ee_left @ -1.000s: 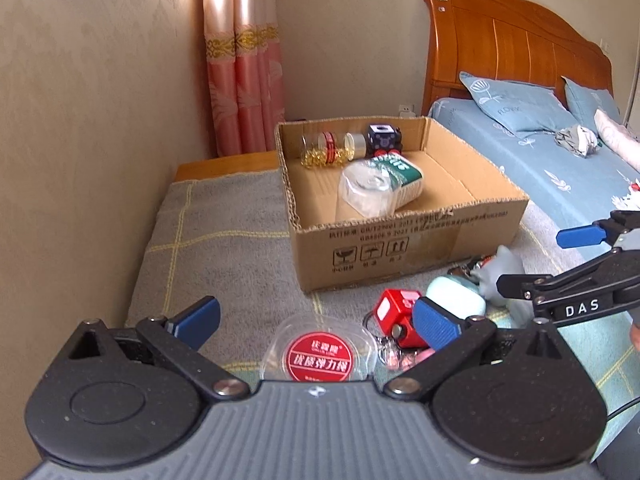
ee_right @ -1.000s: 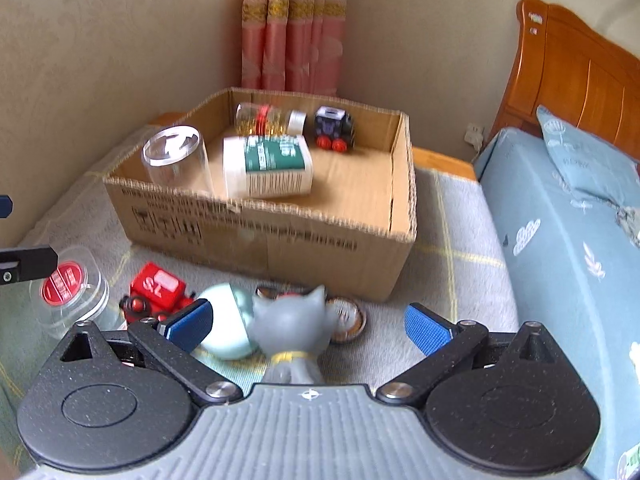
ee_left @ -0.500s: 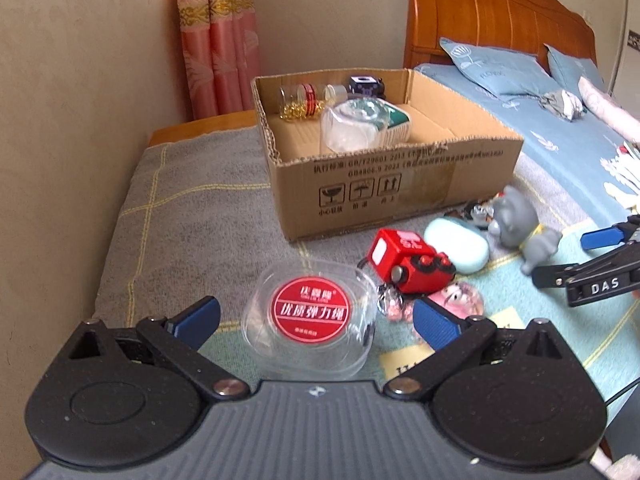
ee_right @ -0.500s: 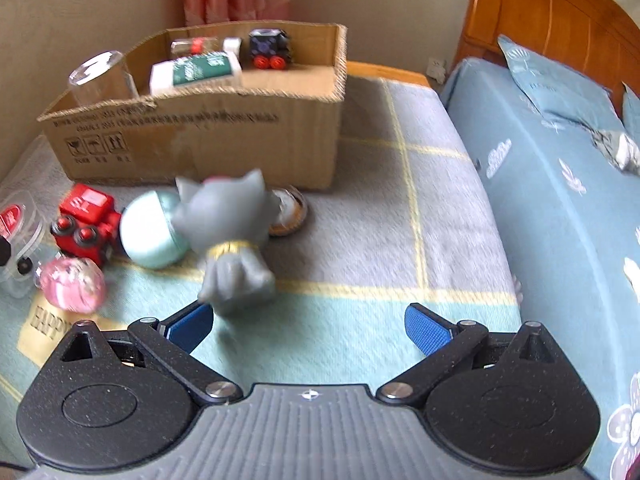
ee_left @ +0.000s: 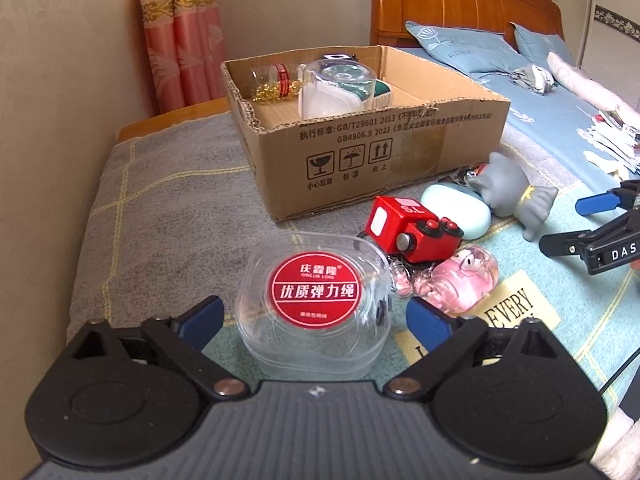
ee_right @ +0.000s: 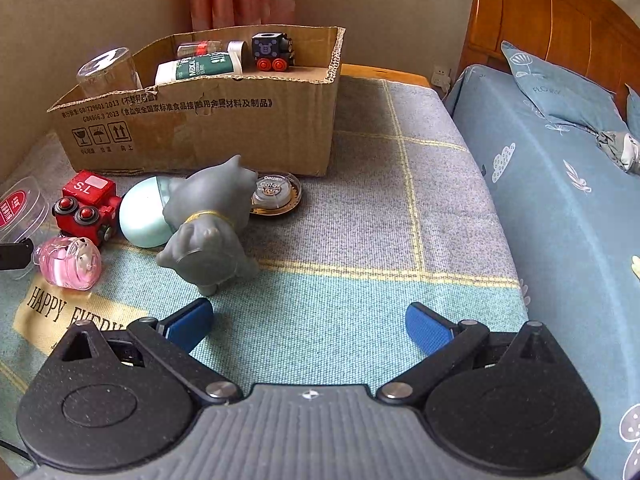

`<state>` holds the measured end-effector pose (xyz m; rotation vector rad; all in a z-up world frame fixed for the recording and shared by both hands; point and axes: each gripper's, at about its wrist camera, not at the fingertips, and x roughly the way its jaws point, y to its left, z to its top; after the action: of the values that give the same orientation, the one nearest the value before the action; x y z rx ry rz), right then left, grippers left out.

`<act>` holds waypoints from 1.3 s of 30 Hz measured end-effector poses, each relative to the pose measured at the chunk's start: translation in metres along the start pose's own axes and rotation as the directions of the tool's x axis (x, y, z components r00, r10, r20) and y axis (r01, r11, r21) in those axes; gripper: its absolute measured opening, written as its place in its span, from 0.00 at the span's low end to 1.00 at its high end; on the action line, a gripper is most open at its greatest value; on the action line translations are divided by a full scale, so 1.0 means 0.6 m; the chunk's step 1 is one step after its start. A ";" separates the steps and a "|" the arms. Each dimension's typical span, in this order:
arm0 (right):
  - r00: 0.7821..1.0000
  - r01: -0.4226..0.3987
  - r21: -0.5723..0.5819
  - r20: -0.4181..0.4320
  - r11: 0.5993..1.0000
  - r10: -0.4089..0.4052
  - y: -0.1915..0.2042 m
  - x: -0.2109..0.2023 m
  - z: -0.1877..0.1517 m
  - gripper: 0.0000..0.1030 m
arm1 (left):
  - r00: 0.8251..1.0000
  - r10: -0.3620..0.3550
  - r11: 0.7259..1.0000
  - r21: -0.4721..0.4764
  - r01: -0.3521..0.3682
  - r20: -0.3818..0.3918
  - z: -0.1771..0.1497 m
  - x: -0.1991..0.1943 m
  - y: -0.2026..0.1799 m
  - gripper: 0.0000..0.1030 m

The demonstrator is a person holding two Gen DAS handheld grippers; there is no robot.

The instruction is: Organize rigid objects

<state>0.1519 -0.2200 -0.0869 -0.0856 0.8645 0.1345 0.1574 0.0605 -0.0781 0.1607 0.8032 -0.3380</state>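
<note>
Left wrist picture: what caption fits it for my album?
Left tool closing around a clear tub with a red label, near toys and a cardboard box.

Left claw (ee_left: 314,318) angled downward, jaws just closing in but not yet pressing on anything. Right claw (ee_right: 308,322) tilted down too, jaws spread wide and empty.

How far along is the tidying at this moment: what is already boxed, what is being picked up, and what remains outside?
Done: the cardboard box already holds a clear cup, a green-labelled bottle, a capsule bottle and a black toy train.

In hand: the left gripper, jaws just closing, straddles the clear red-labelled case; no firm grip visible.

Left: red toy train, mint case, grey cat figure, pink pig, round tin. The right gripper is open.
</note>
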 end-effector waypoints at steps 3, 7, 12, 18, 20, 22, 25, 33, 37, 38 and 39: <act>1.000 0.001 0.000 0.012 1.000 -0.001 0.000 -0.001 -0.003 1.00 | 1.000 -0.024 1.000 0.013 0.024 -0.004 0.004 0.004 0.002 0.74; 1.000 0.003 0.001 0.010 1.000 -0.003 0.002 -0.001 -0.004 1.00 | 1.000 -0.021 1.000 0.002 0.021 -0.009 0.004 0.004 0.001 0.74; 0.999 -0.046 -0.053 -0.016 0.998 0.045 0.019 -0.013 -0.013 1.00 | 0.998 0.055 0.997 -0.059 -0.057 -0.030 -0.008 -0.012 0.001 0.74; 0.979 -0.204 -0.234 -0.052 0.951 0.198 0.095 -0.034 -0.031 1.00 | 0.990 0.134 0.983 -0.118 -0.139 -0.043 -0.026 -0.029 0.013 0.74; 0.970 -0.242 -0.279 -0.057 0.929 0.236 0.124 -0.035 -0.032 1.00 | 0.990 0.136 0.983 -0.123 -0.140 -0.040 -0.028 -0.031 0.017 0.74; 0.962 -0.273 -0.320 -0.067 0.907 0.266 0.152 -0.034 -0.028 1.00 | 0.990 0.137 0.982 -0.126 -0.140 -0.036 -0.029 -0.031 0.018 0.74; 0.951 -0.306 -0.360 -0.076 0.881 0.300 0.184 -0.028 -0.021 1.00 | 0.990 0.135 0.983 -0.123 -0.139 -0.042 -0.031 -0.028 0.016 0.86; 0.947 -0.317 -0.375 -0.068 0.871 0.315 0.221 -0.018 0.012 0.82 | 0.995 0.093 0.984 -0.154 -0.087 0.035 -0.035 -0.062 0.023 0.92; 0.955 -0.292 -0.343 -0.056 0.893 0.290 0.231 -0.011 0.027 0.73 | 0.994 0.087 0.984 -0.164 -0.075 0.066 -0.034 -0.078 0.030 0.92; 0.957 -0.285 -0.340 -0.054 0.896 0.284 0.233 -0.007 0.030 0.72 | 0.993 0.089 0.983 -0.164 -0.076 0.071 -0.033 -0.082 0.031 0.92; 0.959 -0.280 -0.335 -0.054 0.900 0.278 0.235 -0.005 0.033 0.70 | 0.993 0.090 0.984 -0.164 -0.076 0.076 -0.033 -0.084 0.032 0.92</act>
<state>0.1432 -0.0782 -0.0749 -0.2860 0.8478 0.5550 0.1181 0.0958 -0.0548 0.0285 0.7354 -0.1988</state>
